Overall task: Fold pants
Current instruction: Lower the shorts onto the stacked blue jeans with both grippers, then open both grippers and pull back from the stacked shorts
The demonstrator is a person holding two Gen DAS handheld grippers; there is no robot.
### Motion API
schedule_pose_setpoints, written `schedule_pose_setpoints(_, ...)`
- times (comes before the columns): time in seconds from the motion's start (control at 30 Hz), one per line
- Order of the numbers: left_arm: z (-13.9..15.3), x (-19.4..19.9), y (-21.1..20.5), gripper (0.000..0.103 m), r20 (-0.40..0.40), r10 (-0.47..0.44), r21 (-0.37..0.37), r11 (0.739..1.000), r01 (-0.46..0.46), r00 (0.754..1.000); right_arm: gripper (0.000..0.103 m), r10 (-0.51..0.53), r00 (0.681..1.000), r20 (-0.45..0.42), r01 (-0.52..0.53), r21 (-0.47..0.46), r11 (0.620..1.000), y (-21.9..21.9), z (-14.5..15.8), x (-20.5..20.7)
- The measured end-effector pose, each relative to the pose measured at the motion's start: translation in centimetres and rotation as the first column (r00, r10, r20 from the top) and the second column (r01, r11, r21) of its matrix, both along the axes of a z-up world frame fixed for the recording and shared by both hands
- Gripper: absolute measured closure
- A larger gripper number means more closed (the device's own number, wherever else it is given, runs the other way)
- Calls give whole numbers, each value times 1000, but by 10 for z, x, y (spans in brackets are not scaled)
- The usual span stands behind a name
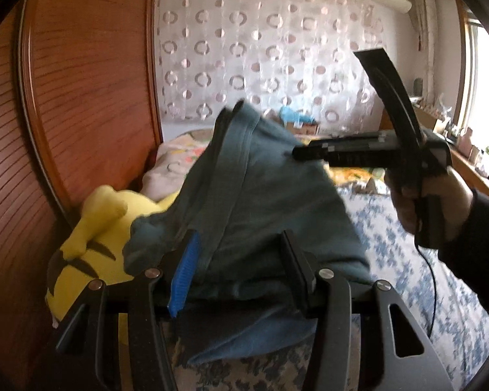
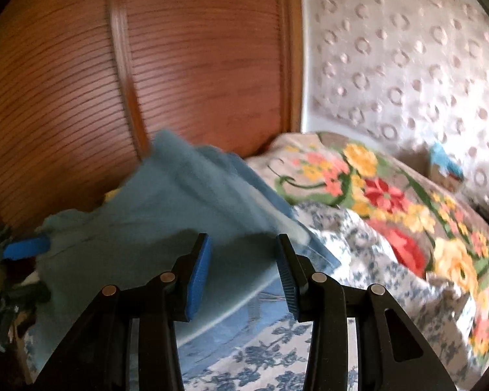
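The teal pants (image 1: pixel 260 202) lie bunched in a heap on the bed, with a seam running up their left side. My left gripper (image 1: pixel 241 241) is open and the cloth bulges up between its fingers; the blue pad (image 1: pixel 184 270) rests against the fabric's left side. A hand (image 1: pixel 430 202) holds my right gripper (image 1: pixel 298 154) side-on, its tips at the heap's upper right. In the right wrist view that gripper (image 2: pixel 243 241) is open, and the pants (image 2: pixel 179 208) lie just beyond and under its fingers. The left gripper's blue pad (image 2: pixel 26 247) shows at the heap's left edge.
A yellow plush toy (image 1: pixel 91 244) lies left of the pants against the slatted wooden door (image 1: pixel 81 97). A bright floral blanket (image 2: pixel 391 202) is piled to the right on the blue-and-white flowered sheet (image 2: pixel 270 352). A patterned curtain (image 1: pixel 270 49) hangs behind the bed.
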State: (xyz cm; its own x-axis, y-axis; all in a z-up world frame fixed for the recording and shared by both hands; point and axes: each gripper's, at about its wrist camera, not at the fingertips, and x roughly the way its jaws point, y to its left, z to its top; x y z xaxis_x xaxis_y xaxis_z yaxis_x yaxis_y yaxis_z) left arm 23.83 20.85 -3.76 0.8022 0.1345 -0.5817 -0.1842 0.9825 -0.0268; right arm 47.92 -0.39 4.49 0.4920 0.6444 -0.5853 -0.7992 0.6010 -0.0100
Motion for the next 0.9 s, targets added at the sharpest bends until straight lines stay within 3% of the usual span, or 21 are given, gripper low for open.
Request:
schedule_pose_setpoints(0.13, 1, -2, -1, 51, -5, 7, -2, 1000, -7, 1000, 61, -47, 998, -48, 48, 21, 999, 11, -2, 18)
schedule_pose_setpoints(0.2, 5, -2, -2, 51, -5, 10, -2, 1000, -10, 1000, 61, -50, 998, -31, 51, 23, 998, 14, 1, 12)
schedule_pose_setpoints(0.73, 19, -28, -4, 50, 21, 7, 7, 1000, -7, 1000, 61, -36, 999, 34, 32, 104, 994, -34, 13, -97)
schedule_pose_setpoints(0.9, 26, -38, -10, 34, 35, -10, 18, 1000, 9, 999, 61, -41, 999, 35, 37, 127, 991, -58, 16, -127)
